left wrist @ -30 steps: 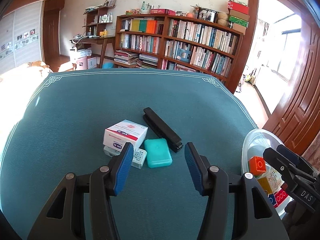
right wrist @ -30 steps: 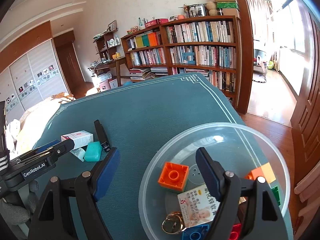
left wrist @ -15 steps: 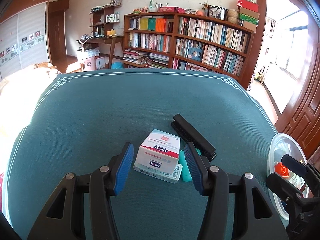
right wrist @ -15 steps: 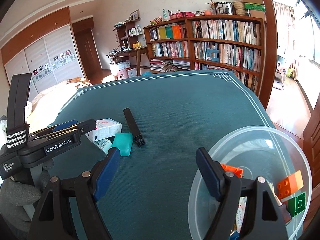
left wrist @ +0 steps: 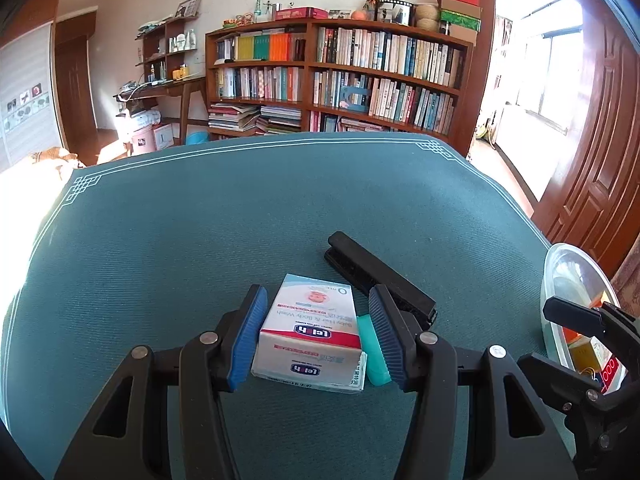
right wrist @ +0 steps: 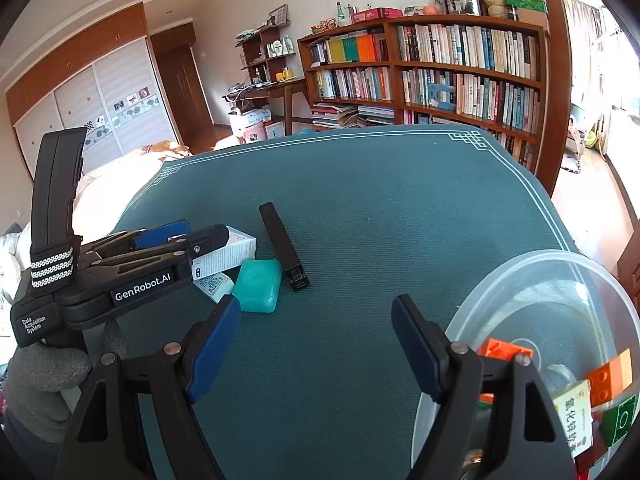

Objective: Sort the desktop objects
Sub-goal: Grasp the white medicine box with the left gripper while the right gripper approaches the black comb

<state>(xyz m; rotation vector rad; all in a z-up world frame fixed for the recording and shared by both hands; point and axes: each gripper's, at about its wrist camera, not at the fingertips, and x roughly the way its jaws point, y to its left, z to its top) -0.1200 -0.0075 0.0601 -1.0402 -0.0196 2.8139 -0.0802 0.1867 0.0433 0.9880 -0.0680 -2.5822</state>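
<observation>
The sort looks partly done, judged from how things lie. The clear bowl (right wrist: 540,320) at the desk's right edge already holds toy bricks (right wrist: 610,376), a printed card (right wrist: 574,416) and other small bits. Left on the desk (left wrist: 200,240) are a white box (left wrist: 312,332), a flatter pack under it (left wrist: 312,380), a teal case (left wrist: 372,356) just beside it and a black stapler (left wrist: 376,276) beyond.

Nearest in the left view, the left claw (left wrist: 316,336) stands open about as wide as the box, its blue pads (left wrist: 250,334) flanking it. The left pad sits close along the box's side, perhaps touching. The right pad overlaps the teal case and shows a gap to the box, so the claw has not closed on it. The box appears to rest on the pack, not lifted. My reading is that the box is the item in hand and the squeeze is yet to come. The teal case lies so close that the right pad could catch it too.

The right claw (right wrist: 316,344) is wide open and empty, hanging over bare desk beside the bowl's rim, touching nothing that I can see.

Farther off, the stapler lies angled away from the cluster. Behind the desk stands a bookcase (left wrist: 340,76).
</observation>
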